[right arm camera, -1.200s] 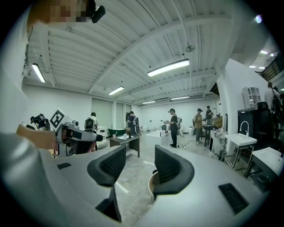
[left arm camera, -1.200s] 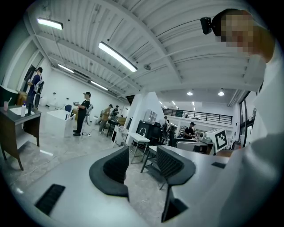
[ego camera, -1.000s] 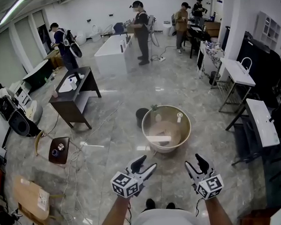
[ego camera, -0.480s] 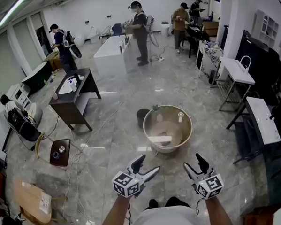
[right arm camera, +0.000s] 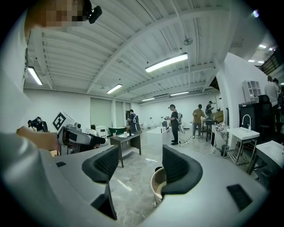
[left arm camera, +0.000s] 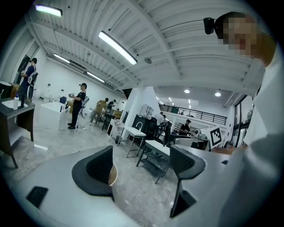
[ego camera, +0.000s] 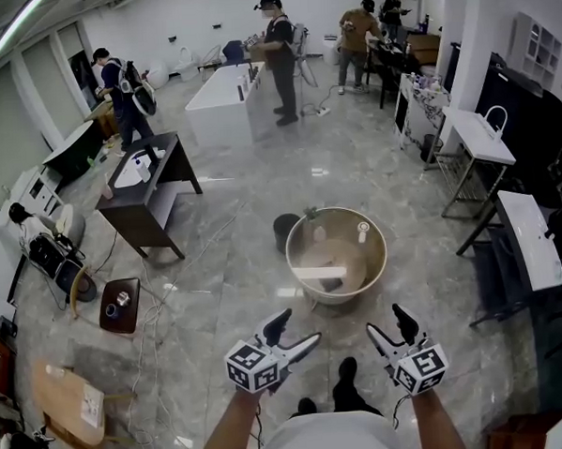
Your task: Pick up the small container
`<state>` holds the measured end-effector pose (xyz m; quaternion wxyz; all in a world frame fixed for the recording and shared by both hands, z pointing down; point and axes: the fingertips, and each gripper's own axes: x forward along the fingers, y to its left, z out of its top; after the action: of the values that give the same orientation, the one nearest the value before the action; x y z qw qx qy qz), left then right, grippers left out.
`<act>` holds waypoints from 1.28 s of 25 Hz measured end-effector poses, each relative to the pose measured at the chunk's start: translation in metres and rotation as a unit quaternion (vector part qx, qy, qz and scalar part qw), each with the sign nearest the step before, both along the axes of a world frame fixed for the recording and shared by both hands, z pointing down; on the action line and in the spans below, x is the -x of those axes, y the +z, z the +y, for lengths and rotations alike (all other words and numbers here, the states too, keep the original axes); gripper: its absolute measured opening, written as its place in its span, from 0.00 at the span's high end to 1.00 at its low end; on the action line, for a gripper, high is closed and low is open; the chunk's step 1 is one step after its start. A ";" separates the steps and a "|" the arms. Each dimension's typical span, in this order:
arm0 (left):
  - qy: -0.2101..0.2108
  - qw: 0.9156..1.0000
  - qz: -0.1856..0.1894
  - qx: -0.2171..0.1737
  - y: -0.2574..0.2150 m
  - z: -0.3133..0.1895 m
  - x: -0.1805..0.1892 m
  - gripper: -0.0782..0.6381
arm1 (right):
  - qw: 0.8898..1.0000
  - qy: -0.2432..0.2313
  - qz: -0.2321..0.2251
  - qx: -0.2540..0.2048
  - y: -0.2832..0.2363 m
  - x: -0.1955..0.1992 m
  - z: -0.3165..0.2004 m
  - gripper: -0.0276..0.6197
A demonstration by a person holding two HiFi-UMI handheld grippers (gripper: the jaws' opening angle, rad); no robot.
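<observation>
Since the earlier frame: one dark shoe has come forward on the floor between the forearms, and both claws have just been opening, with nothing between either pair of jaws.

- Left claw: jaws well apart, empty. The left gripper view shows only floor and a sliver of tub rim past them. It is held low and near level, pointing toward the tub, apparently in readiness for a reach.
- Right claw: jaws spread wide, empty. In the right gripper view the tub shows just past the right-hand jaw, well apart from it.
- Tub: large, round, beige, standing on the floor ahead of both claws. It holds loose items, so anything inside probably has to be reached over the rim.
- Small container: a small white upright piece by the far right wall inside the tub. I judge it to be the task's thing, though it is too small to be sure. Untouched.
- Other contents: green-topped item at the far rim; white bar lying flat near the middle.
- Dark bin: just behind the tub on its left.
- Status: approach stage, pick not yet begun. The right claw is on the container's side and is the likelier one to take it.
</observation>
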<state>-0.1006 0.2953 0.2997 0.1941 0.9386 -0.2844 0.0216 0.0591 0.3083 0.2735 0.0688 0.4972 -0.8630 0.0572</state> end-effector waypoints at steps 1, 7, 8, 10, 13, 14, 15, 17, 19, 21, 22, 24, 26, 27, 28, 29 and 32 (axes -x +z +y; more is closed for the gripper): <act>-0.002 1.000 -0.001 0.001 0.002 -0.005 -0.002 0.32 | 1.000 -0.004 0.000 0.002 0.003 -0.002 -0.006 0.46; -0.015 1.000 -0.003 0.008 0.005 -0.048 -0.029 0.31 | 0.999 -0.028 0.002 0.018 0.014 -0.022 -0.054 0.47; -0.017 1.000 -0.004 0.010 0.006 -0.058 -0.035 0.31 | 0.999 -0.031 0.002 0.020 0.015 -0.028 -0.065 0.47; -0.022 1.000 -0.006 0.013 0.008 -0.077 -0.047 0.30 | 0.999 -0.039 0.002 0.024 0.018 -0.038 -0.087 0.47; -0.029 0.999 -0.005 0.023 0.015 -0.100 -0.067 0.30 | 0.998 -0.055 0.003 0.029 0.025 -0.053 -0.115 0.47; -0.031 0.999 -0.004 0.026 0.017 -0.107 -0.074 0.30 | 0.998 -0.061 0.003 0.031 0.027 -0.058 -0.124 0.47; -0.034 0.999 -0.004 0.028 0.019 -0.114 -0.082 0.30 | 0.997 -0.067 0.003 0.033 0.029 -0.063 -0.133 0.47; -0.042 0.999 -0.004 0.032 0.023 -0.129 -0.093 0.29 | 0.996 -0.078 0.000 0.036 0.033 -0.071 -0.150 0.47; -0.050 0.998 -0.005 0.034 0.025 -0.142 -0.101 0.28 | 0.995 -0.087 -0.001 0.038 0.036 -0.078 -0.164 0.47; -0.055 0.998 -0.007 0.035 0.027 -0.152 -0.109 0.28 | 0.995 -0.095 -0.002 0.038 0.037 -0.087 -0.176 0.47; -0.058 0.998 -0.008 0.035 0.028 -0.157 -0.114 0.28 | 0.994 -0.098 -0.002 0.039 0.037 -0.092 -0.182 0.47; -0.062 0.997 -0.010 0.035 0.028 -0.166 -0.124 0.28 | 0.994 -0.102 -0.004 0.039 0.039 -0.102 -0.192 0.47; -0.064 0.997 -0.011 0.037 0.030 -0.173 -0.130 0.28 | 0.994 -0.105 -0.005 0.042 0.042 -0.107 -0.200 0.47; -0.065 0.997 -0.012 0.038 0.031 -0.176 -0.132 0.28 | 0.993 -0.106 -0.005 0.043 0.044 -0.108 -0.203 0.47; -0.066 0.997 -0.013 0.040 0.031 -0.179 -0.133 0.28 | 0.993 -0.108 -0.006 0.045 0.045 -0.109 -0.207 0.47; -0.067 0.997 -0.014 0.042 0.032 -0.182 -0.135 0.28 | 0.993 -0.109 -0.007 0.047 0.046 -0.110 -0.211 0.47; -0.071 0.996 -0.014 0.045 0.033 -0.196 -0.136 0.28 | 0.992 -0.110 -0.007 0.054 0.052 -0.113 -0.226 0.47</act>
<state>0.0353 0.0992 0.3325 0.2331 0.9058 -0.3521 0.0334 0.1721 0.0823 0.3251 0.0954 0.3941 -0.9087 0.0993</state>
